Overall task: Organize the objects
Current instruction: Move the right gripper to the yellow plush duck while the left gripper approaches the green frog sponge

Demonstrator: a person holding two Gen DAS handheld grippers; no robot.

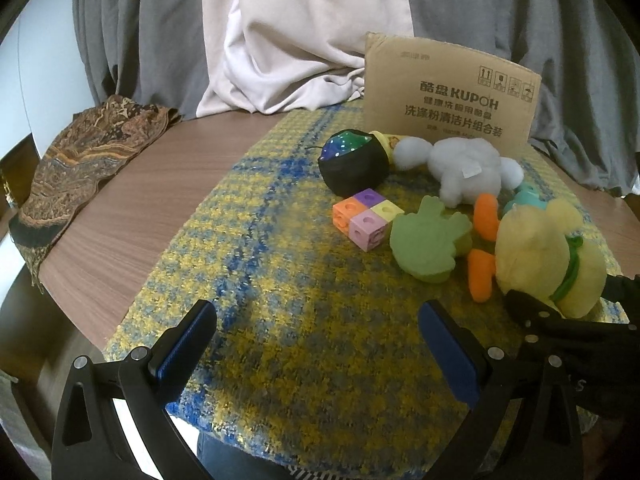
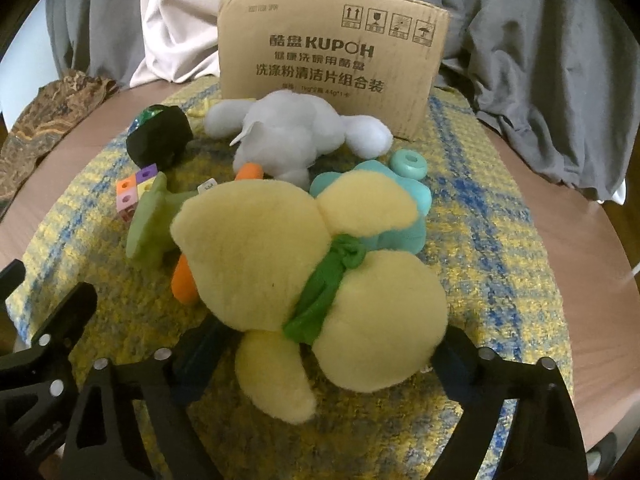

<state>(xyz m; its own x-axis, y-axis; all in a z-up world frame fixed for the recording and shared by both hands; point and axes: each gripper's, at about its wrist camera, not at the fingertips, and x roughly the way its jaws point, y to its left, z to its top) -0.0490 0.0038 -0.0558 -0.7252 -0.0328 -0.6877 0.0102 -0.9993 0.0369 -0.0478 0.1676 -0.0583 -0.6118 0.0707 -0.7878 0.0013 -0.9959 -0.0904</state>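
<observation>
Your right gripper straddles the yellow plush duck, one finger at each flank of its body; the fingers look to be meeting the fur, but you cannot tell whether they press yet, so count it as a grasp being taken, not made. Your left gripper hangs wide over bare blanket, holding nothing. The step in hand looks like picking the duck up to put it away, most likely in the cardboard box standing at twelve o'clock behind the pile. In the right wrist view the duck lies on the blanket at the centre, its long axis running from five o'clock, where the rump and a stubby wing sit, up to eleven o'clock, where the head points toward the green foam shape; its green scarf crosses the neck. Next you need a firm squeeze on the soft body, then a clean lift clear of the white plush and the teal toy beside it.
</observation>
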